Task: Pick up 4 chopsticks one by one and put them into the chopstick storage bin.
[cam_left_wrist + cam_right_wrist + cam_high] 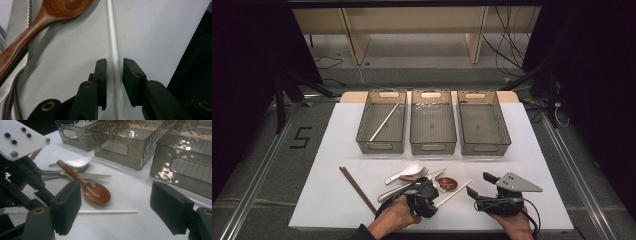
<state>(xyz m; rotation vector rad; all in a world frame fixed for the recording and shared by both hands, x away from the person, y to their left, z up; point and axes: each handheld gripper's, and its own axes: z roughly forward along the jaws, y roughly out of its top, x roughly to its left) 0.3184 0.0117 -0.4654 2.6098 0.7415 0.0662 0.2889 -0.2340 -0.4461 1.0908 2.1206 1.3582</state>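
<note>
High view. White chopstick (454, 194) near front edge of white table (337, 200), thin, pale, lying slantwise, lower end lost under left gripper (426, 196). Left hand (394, 216) entering from front edge. Wooden spoon (443, 184), white ceramic spoon (406, 171) and metal cutlery (404, 189) heaped just behind the gripper; separate pieces in the heap hard to tell apart. Pair of brown chopsticks (357, 189) toward front left corner. Three grey bins along back edge: left bin (381, 121) with a second white chopstick (384, 121) inside, middle bin (432, 121), right bin (482, 121). Right gripper (477, 190) toward front right, grey plate on top, apart from the utensils.

Left gripper view. White chopstick (115, 62) glossy, round, uniform white, running straight up between the two black jaws. Narrow gap visible on either side of it; pads not pressing, so nothing grasped, jaws nearly closed around it. Both ends cut off by picture edges. Wooden spoon (35, 22) upper left, bowl cropped. Serrated knife edge and metal handles along left border, partly out of picture.

Right gripper view. Jaws spread wide, nothing between the pads. White chopstick (107, 212) flat on table beyond them, near end hidden behind the left-hand jaw. Wooden spoon (96, 192) just behind it, not touching. Left gripper a dark mass at left, its fingertips not discernible. Bins (140, 152) behind, cropped at top.
</note>
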